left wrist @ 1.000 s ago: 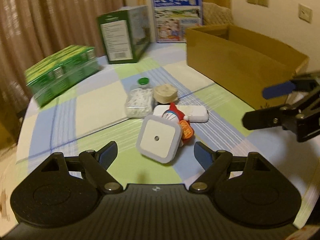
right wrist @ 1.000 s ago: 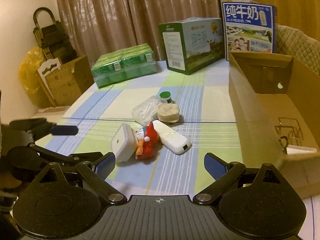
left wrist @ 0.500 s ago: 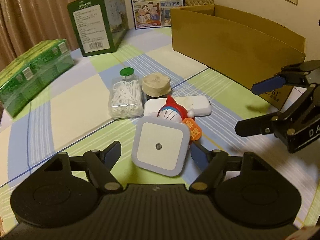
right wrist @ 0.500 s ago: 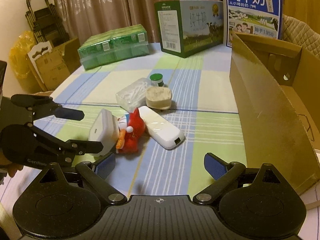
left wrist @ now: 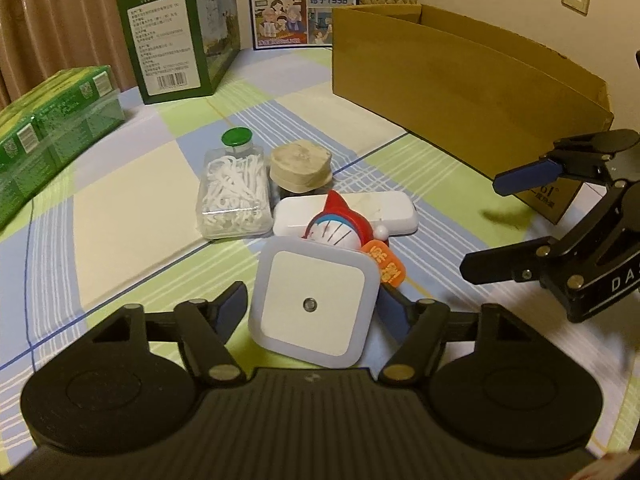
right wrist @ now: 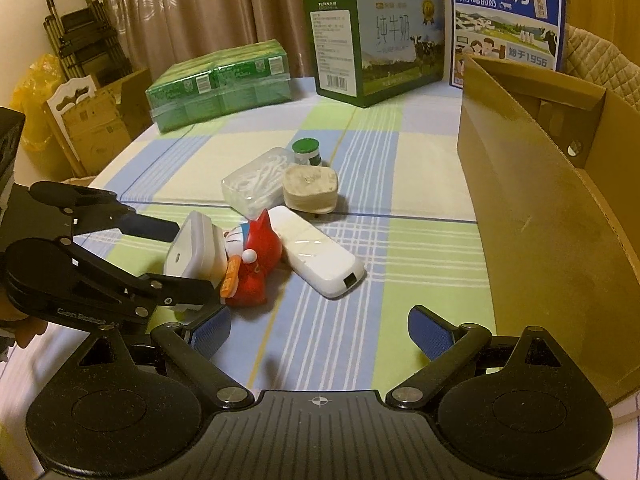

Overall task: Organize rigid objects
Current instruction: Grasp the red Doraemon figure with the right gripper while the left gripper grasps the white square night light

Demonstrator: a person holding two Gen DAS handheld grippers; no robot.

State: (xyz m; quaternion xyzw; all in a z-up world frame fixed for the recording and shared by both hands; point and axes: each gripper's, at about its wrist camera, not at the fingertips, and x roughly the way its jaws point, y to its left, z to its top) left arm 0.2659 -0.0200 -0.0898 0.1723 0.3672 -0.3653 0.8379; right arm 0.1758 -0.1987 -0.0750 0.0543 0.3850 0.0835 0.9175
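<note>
Left tongs (left wrist: 310, 304) astride the square night light (left wrist: 314, 304), jaws just now closing, blue pads close beside its edges, grip not yet certain; right tongs (right wrist: 320, 330) released, gaping wide over bare checked surface (right wrist: 420, 240). Behind the light, leaning on it, a red toy (left wrist: 340, 232), then a white remote (left wrist: 384, 208), a floss box (left wrist: 234, 196) and a beige lump (left wrist: 300, 168). Farther right, an open carton (left wrist: 460, 80); far back, milk boxes (right wrist: 380, 60).

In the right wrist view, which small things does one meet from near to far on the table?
Red cartoon figurine → white flat oblong device → beige squarish roll → green-capped small bottle.
</note>
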